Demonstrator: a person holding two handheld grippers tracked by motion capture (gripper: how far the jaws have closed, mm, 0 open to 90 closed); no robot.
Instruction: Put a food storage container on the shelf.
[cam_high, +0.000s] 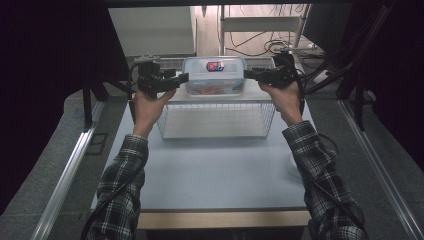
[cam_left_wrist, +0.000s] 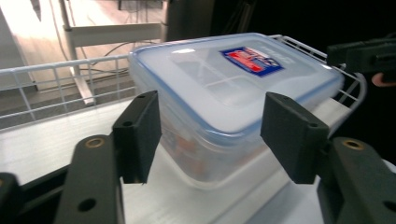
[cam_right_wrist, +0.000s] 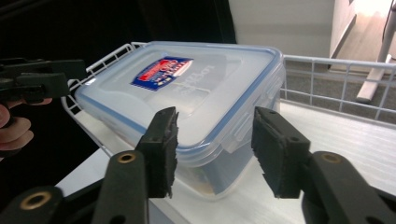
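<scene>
In the left gripper view the two black jaws of the left gripper (cam_left_wrist: 210, 135) stand spread, one at each side of a corner of the clear plastic container (cam_left_wrist: 233, 88); the pads sit just beside its wall and whether they touch it cannot be told. In the right gripper view the right gripper (cam_right_wrist: 215, 149) has its jaws spread too, with the opposite end of the container between them, near one of the clips on its lid; no pad presses on it. The container's lid is translucent with a blue rim seal and a red and blue label (cam_right_wrist: 161, 72) on top, and something orange shows dimly through the wall. From the high view the container (cam_high: 214, 75) sits on top of a white wire rack (cam_high: 215, 120), towards its far edge, and the left gripper (cam_high: 181, 78) and right gripper (cam_high: 250, 75) close it in from either end. The rack stands on the grey bench (cam_high: 205, 170). Both forearms wear plaid sleeves (cam_high: 122, 185).
</scene>
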